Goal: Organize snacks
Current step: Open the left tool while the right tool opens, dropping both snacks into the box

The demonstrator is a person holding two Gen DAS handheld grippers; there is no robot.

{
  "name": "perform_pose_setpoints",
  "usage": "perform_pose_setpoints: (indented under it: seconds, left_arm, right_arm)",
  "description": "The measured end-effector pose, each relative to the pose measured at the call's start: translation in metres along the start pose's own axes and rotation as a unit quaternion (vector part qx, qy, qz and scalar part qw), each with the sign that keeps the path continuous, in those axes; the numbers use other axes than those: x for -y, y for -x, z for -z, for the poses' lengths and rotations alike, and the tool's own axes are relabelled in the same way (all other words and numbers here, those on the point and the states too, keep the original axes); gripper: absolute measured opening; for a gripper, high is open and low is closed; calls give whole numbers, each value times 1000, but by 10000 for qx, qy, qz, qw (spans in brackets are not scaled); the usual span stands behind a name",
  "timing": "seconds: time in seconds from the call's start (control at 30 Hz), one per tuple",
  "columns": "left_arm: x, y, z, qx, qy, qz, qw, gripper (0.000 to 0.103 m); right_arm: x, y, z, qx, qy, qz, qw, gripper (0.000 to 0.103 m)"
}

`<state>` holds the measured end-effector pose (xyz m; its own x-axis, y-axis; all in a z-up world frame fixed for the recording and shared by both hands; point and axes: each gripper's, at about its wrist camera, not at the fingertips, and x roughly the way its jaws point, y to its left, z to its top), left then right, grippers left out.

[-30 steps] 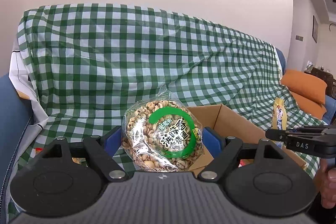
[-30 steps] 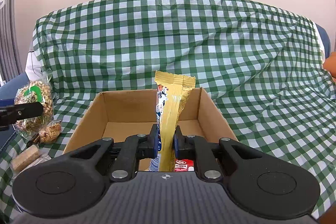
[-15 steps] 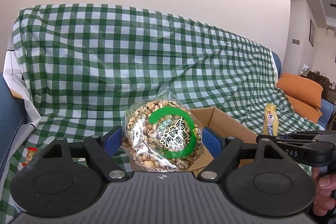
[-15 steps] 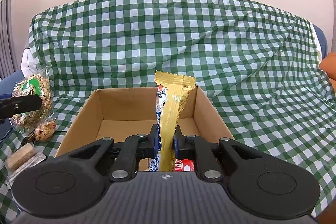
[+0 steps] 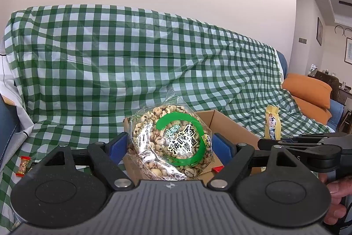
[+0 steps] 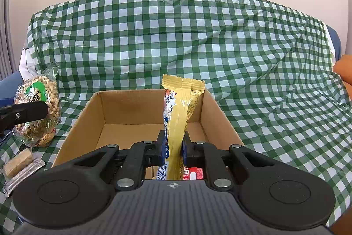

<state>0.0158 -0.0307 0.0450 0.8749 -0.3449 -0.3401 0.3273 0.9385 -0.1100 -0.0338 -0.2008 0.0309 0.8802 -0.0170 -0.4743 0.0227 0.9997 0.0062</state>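
My left gripper [image 5: 170, 143] is shut on a clear bag of puffed snack rings with a green label [image 5: 171, 142], held up at the left side of an open cardboard box [image 5: 228, 127]. The bag also shows in the right wrist view [image 6: 37, 111], left of the box [image 6: 88, 116]. My right gripper [image 6: 173, 147] is shut on a tall gold snack packet [image 6: 180, 111], upright above the box's front part. The packet also shows in the left wrist view [image 5: 272, 122]. A red packet [image 6: 193, 173] lies in the box.
A green-and-white checked cloth [image 6: 220, 36] covers the sofa under and behind the box. A wrapped biscuit bar [image 6: 18, 163] lies left of the box. A small red-ended candy [image 5: 23, 165] lies at far left. An orange cushion [image 5: 308, 89] sits at right.
My left gripper with the bag has moved closer to the box. The box sits larger and nearer in the right wrist view. Both grips are unchanged.
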Motion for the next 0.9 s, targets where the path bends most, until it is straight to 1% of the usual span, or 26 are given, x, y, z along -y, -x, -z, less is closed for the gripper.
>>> perform_pose_setpoints:
  seconds: [0.9]
  left_arm:
    - [13, -5, 6, -46, -114, 200, 9997, 86]
  right_arm:
    - [2, -2, 0, 10, -46, 124, 9999, 14]
